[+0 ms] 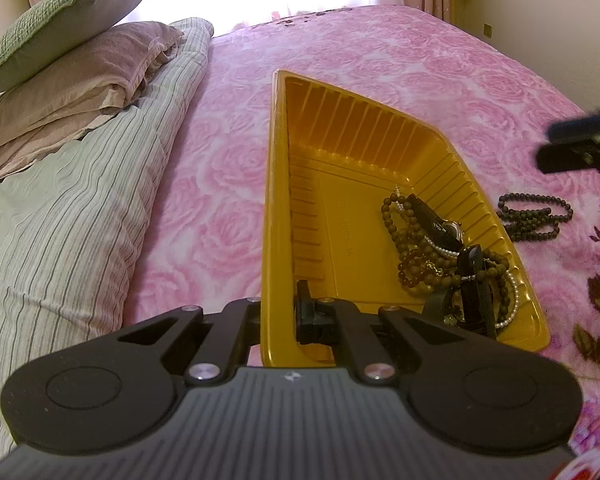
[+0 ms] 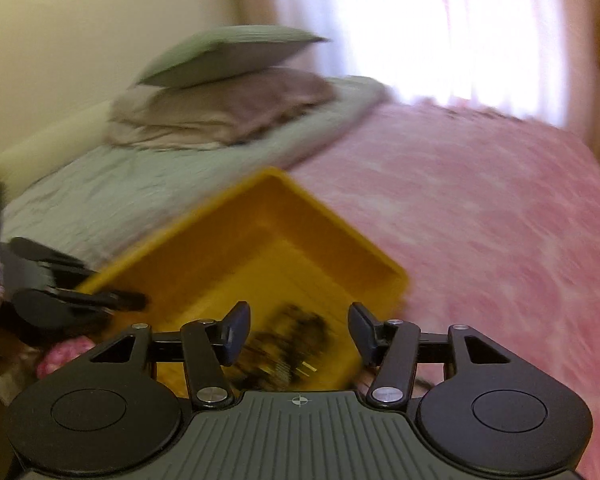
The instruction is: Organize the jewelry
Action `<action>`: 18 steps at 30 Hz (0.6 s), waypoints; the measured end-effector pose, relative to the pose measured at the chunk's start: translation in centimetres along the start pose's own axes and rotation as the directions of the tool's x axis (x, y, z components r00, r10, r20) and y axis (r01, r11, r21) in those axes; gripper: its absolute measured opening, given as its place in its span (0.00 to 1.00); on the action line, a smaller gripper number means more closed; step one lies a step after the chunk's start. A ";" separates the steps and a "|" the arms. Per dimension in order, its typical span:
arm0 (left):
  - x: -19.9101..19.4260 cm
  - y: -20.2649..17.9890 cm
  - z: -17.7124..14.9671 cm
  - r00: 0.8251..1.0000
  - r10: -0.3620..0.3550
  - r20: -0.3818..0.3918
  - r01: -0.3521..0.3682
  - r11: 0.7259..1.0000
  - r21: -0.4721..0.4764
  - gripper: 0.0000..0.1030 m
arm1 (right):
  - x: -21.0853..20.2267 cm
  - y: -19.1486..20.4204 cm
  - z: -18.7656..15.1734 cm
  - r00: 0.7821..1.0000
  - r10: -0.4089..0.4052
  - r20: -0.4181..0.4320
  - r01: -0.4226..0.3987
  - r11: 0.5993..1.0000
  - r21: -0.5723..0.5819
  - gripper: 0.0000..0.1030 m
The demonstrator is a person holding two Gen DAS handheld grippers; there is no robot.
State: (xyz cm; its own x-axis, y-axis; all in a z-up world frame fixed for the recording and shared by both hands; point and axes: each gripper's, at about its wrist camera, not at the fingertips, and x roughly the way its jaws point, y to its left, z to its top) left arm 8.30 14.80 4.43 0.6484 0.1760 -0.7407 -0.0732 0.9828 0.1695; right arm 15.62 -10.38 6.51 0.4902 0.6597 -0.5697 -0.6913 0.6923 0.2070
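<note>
Left wrist view first: our left tongs (image 1: pixel 280 312) are pressed together on the near wall of the yellow tray (image 1: pixel 276 200), one finger outside and one inside. We judge this grip is there to steady the light tray on the soft pink blanket (image 1: pixel 380 52) while pieces go in. Just ahead and to the right of these tongs, in the tray's near right corner, lies a heap of jewelry (image 1: pixel 452 264): brown bead strings, a pearl strand and dark straps tangled together. Beyond the tray's right wall, on the blanket, one dark bead necklace (image 1: pixel 534 216) lies loose, not yet collected.

Our right tongs (image 2: pixel 298 330) are spread with nothing between the fingers, hanging over the tray's corner, the blurred heap directly below and ahead. We read this as just after a drop. The loose necklace does not show in the right wrist view. Farther out to the left are a striped quilt (image 1: pixel 60 220) and stacked pillows (image 1: pixel 72 52).
</note>
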 end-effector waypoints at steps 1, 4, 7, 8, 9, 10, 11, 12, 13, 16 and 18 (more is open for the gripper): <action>0.0 0.0 0.0 1.000 0.001 0.000 -0.001 1.000 0.000 0.04 | -0.3 -1.1 -0.7 1.000 -0.029 -0.005 0.029 0.999 0.034 0.53; 0.0 0.0 -0.1 1.000 0.000 0.001 0.000 1.000 0.000 0.04 | -1.3 -4.3 -3.6 0.992 -0.118 -0.045 0.123 0.983 0.134 0.53; -0.1 0.0 0.0 1.000 0.004 0.001 -0.004 1.000 0.004 0.04 | -1.9 -6.3 -6.0 0.980 -0.177 -0.088 0.190 0.966 0.176 0.53; -0.1 0.0 0.0 1.000 0.005 0.001 -0.005 1.000 0.006 0.04 | -2.0 -6.7 -6.6 0.977 -0.189 -0.099 0.204 0.962 0.183 0.53; -0.1 -0.1 0.0 1.000 0.006 0.001 -0.006 1.000 0.007 0.04 | -2.1 -7.0 -7.2 0.974 -0.202 -0.107 0.218 0.959 0.180 0.53; -0.1 -0.1 0.0 1.000 0.006 0.001 -0.006 1.000 0.007 0.04 | -2.3 -7.3 -7.7 0.971 -0.214 -0.111 0.231 0.957 0.175 0.53; -0.1 -0.1 0.0 1.000 0.006 0.001 -0.006 1.000 0.006 0.04 | -2.3 -7.6 -8.2 0.968 -0.223 -0.114 0.240 0.956 0.169 0.53; -0.1 -0.1 0.1 1.000 0.008 0.000 -0.008 1.000 0.007 0.04 | -2.3 -7.8 -8.4 0.968 -0.223 -0.117 0.241 0.955 0.171 0.53; -0.2 -0.2 0.1 1.000 0.009 0.000 -0.009 1.000 0.008 0.04 | -2.1 -7.8 -8.4 0.969 -0.220 -0.116 0.238 0.956 0.174 0.53; -0.2 -0.2 0.2 1.000 0.010 0.000 -0.010 1.000 0.009 0.04 | -1.8 -7.7 -8.4 0.971 -0.213 -0.112 0.230 0.958 0.171 0.53; -0.3 -0.3 0.2 1.000 0.010 0.000 -0.010 1.000 0.009 0.04 | -1.2 -7.7 -8.4 0.970 -0.211 -0.119 0.229 0.960 0.162 0.53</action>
State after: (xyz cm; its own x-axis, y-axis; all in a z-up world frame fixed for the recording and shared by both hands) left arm 8.25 14.48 4.70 0.6472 0.1863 -0.7392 -0.0732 0.9804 0.1830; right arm 15.88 -18.93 -1.05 0.5588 0.4590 -0.6907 -0.4651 0.8630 0.1972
